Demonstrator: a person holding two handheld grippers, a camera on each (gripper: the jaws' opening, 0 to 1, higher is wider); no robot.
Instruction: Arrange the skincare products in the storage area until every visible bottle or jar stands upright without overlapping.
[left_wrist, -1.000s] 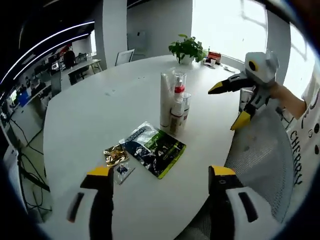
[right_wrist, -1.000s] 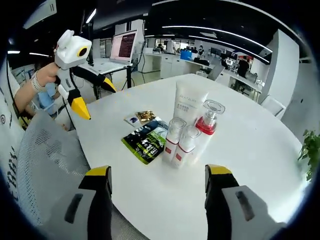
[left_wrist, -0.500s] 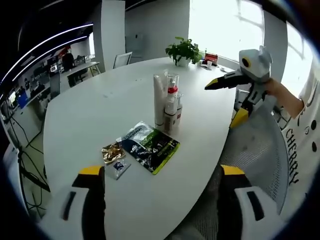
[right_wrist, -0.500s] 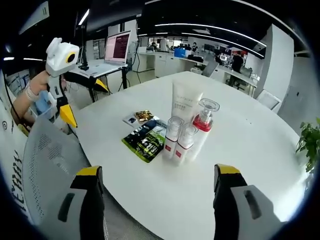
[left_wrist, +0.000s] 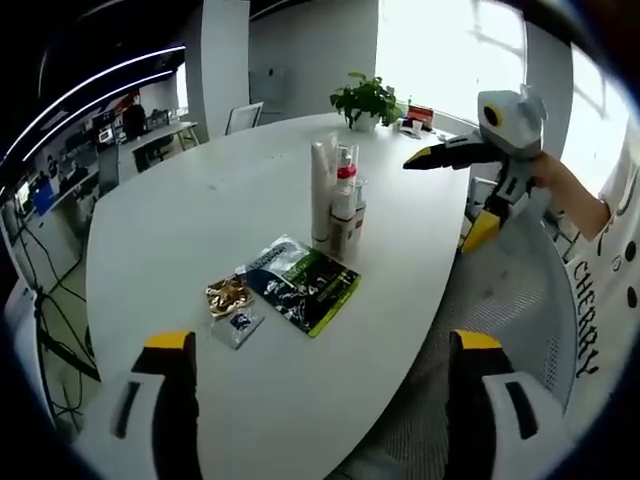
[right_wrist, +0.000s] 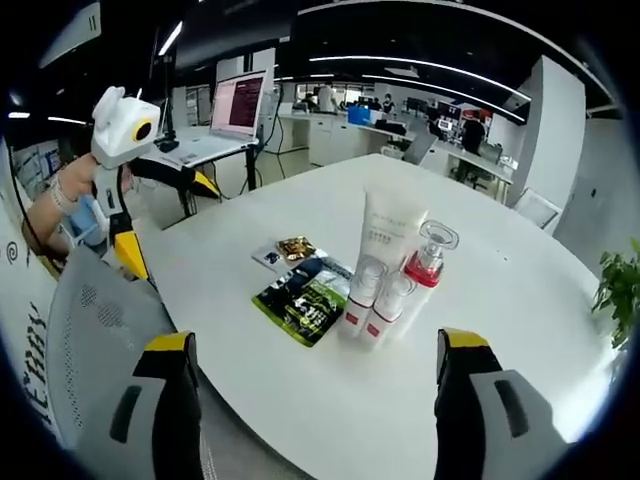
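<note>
On the table (left_wrist: 180, 230), bunched bottles (right_wrist: 390, 275) hide each other's labels.

Your desk (right_wrist: 520, 300) reads smooth, matt white. The tube (right_wrist: 388, 232) looks matt white plastic; the pump bottle (right_wrist: 428, 262) has a clear glossy cap. The dark sachet (left_wrist: 300, 287) and gold sachet (left_wrist: 229, 296) look glossy foil.

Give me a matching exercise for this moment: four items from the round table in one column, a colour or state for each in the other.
Items
1. white tube
2. pump bottle
3. dark sachet
4. gold sachet

States
A. lying flat, green and black
B. upright, red collar under clear cap
C. upright, tallest of the cluster
D. lying flat, crinkled foil

Pairs: 1-C, 2-B, 3-A, 4-D
</note>
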